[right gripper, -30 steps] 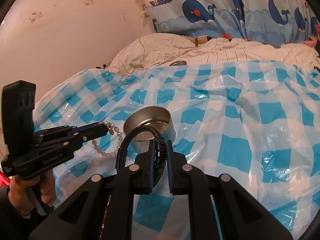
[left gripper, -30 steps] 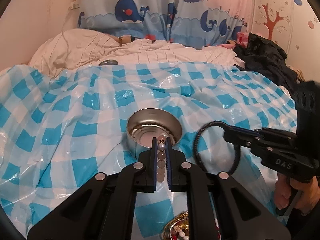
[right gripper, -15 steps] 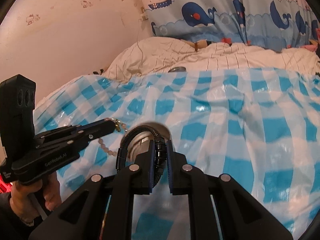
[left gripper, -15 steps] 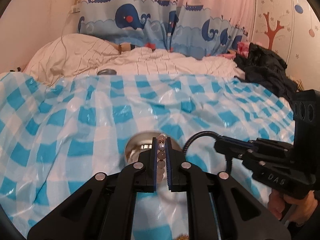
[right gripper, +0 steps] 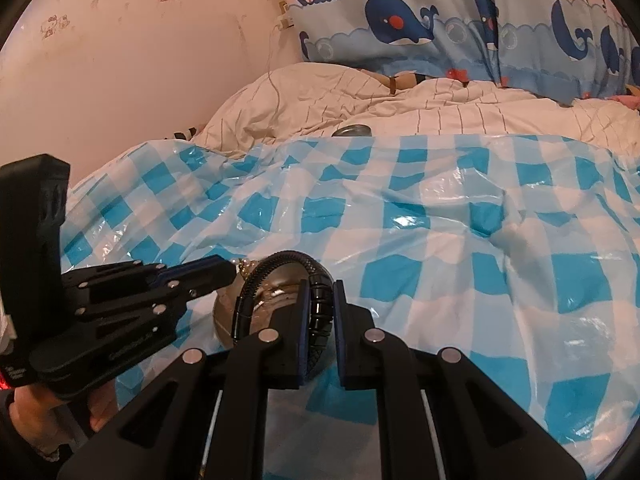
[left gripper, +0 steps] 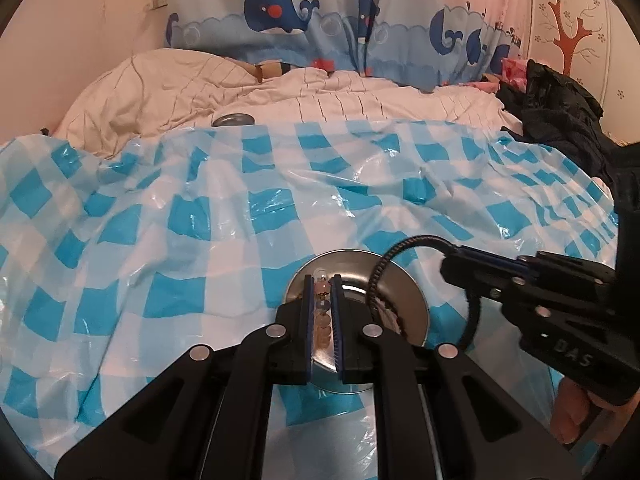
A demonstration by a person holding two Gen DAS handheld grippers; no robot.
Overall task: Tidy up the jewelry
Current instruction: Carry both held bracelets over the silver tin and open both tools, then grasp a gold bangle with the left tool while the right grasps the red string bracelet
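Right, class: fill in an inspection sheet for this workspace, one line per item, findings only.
Surface: crumpled blue-checked plastic sheet over a bed.
Job's things: metal tin; bead bracelet; black bracelet.
Clutter: second tin at the sheet's far edge; dark clothing.
Grippers: left hand-held gripper shut on bead bracelet; right hand-held gripper shut on black bracelet, both over the tin.
Cables: thin cord down the wall.
Surroundings: whale curtain, white duvet.

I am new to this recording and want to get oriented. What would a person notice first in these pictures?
First, the two black tools meeting over a round metal tin on the blue-and-white checked plastic sheet. The left hand-held gripper pinches a string of pale beads, and the right hand-held gripper clamps a black bracelet, both over the tin. Behind, a whale-patterned curtain hangs above rumpled white bedding.
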